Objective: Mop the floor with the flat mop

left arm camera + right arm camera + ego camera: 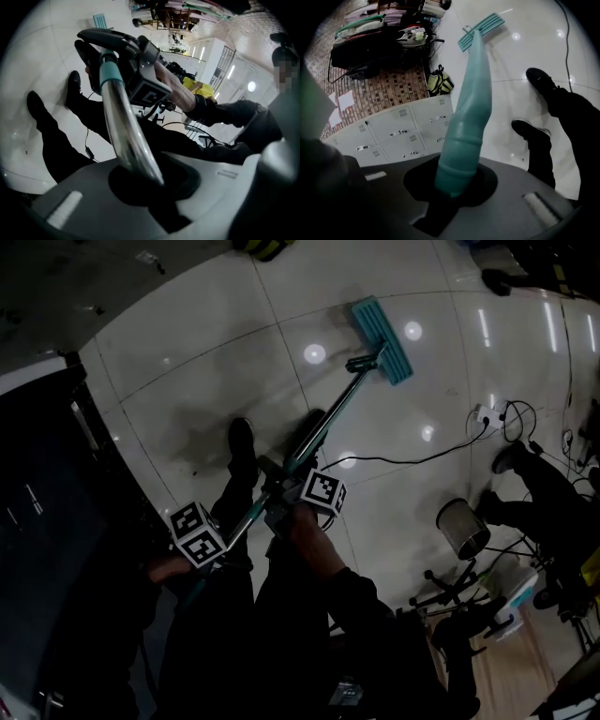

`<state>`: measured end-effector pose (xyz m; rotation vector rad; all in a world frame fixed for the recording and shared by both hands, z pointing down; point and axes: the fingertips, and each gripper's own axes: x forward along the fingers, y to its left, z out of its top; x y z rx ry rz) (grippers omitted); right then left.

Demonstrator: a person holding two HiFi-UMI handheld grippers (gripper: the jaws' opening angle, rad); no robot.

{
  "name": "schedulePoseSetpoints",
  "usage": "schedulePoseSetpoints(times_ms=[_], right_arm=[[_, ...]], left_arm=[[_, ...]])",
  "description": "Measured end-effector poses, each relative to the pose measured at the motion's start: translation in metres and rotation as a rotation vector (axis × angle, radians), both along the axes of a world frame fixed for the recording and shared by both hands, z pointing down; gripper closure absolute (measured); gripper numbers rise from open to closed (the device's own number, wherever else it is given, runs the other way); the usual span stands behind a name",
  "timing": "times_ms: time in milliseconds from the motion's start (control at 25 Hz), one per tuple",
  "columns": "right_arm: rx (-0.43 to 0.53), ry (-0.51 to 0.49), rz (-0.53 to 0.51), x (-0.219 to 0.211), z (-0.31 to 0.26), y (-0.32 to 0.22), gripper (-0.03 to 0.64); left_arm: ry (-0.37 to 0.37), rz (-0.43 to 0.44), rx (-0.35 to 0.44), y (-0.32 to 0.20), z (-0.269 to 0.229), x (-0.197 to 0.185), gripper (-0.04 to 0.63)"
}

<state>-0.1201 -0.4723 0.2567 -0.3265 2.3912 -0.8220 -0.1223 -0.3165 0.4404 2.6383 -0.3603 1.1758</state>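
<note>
Nearest, the person's dark clothing is swallowing the lower head view, and the marker cubes are covering both grippers' fingers there. In its own view, the left gripper is clamping its fingers around the shiny pole of the flat mop. The pole is filling the gap, and shadow is hiding the fingertips. Further down the handle, the right gripper is closing its fingers tight on the teal grip, whose lower end is disappearing into the dark opening.

Two black shoes are standing on the floor, one on either side of the pole. A black cable is trailing across the tiles just right of them.

Well ahead, the mop head is lying flat on the floor, with open glossy tile spreading to its left and beyond it. A mesh bin and tangled stands, hard to make out, are crowding the right edge. Grey lockers are bounding one side.
</note>
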Motion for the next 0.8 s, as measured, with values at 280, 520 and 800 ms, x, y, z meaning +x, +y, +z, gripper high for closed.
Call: schedulePoseSetpoints(times_ms=[280, 520, 800], right_arm=[[-0.032, 0.062, -0.029, -0.079, 0.051, -0.002, 0.560], [-0.058, 0.066, -0.029, -0.114, 0.069, -0.014, 0.560], [-0.090, 0.050, -0.020, -0.102, 0.064, -0.034, 0.563]], left_arm=[[0.036, -0.024, -0.034, 0.004, 0.048, -0.064, 0.541], [0.077, -0.027, -0.077, -0.001, 0.063, -0.092, 0.538], [0.081, -0.022, -0.100, -0.016, 0.051, -0.080, 0.538]])
